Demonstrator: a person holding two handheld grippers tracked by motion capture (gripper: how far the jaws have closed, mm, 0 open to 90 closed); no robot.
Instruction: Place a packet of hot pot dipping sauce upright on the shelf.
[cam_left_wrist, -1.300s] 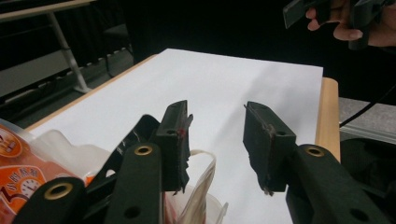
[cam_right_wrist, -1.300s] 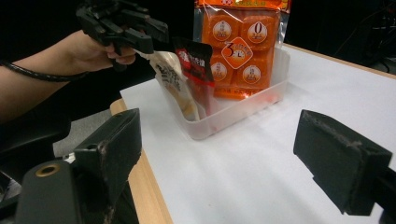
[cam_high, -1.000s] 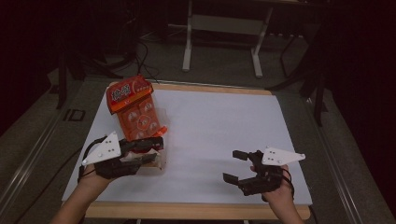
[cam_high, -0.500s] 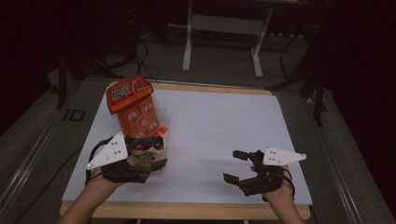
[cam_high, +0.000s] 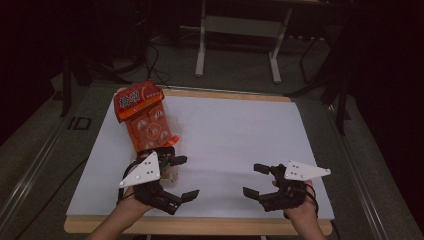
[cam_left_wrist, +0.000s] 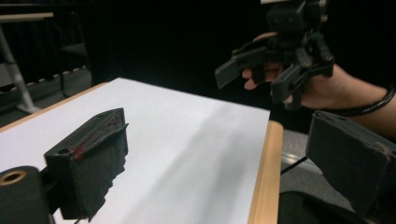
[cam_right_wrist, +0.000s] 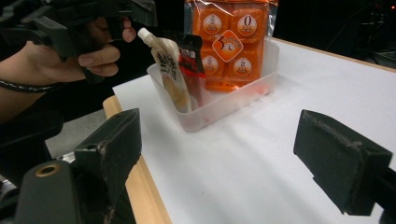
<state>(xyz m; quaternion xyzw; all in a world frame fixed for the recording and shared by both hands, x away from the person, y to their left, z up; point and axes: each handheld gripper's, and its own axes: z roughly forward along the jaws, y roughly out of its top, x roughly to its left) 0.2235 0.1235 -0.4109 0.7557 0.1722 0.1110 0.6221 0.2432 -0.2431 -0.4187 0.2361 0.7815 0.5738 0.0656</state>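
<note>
High view: left gripper (cam_high: 177, 176) jaws just opened, empty, beside clear tray (cam_high: 172, 172) at table's (cam_high: 240, 130) near-left.

Left gripper view: nothing between jaws.

Right gripper view: right gripper (cam_right_wrist: 219, 154) spread, empty; spouted pouch (cam_right_wrist: 168, 70) leans in tray, may tip if nudged.

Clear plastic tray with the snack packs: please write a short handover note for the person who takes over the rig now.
Left hand-held gripper: jaws have just been opening, nothing between them, beside the near end of the clear tray.
Right hand-held gripper: open, empty, above the white sheet at the near right.
Things: the tray stands at the sheet's left side. In it stand a small spouted pouch, a dark red packet and the large orange multipack.
Done: the pouch appears released into the tray.
Left: I cannot tell; no other loose items are visible.
</note>
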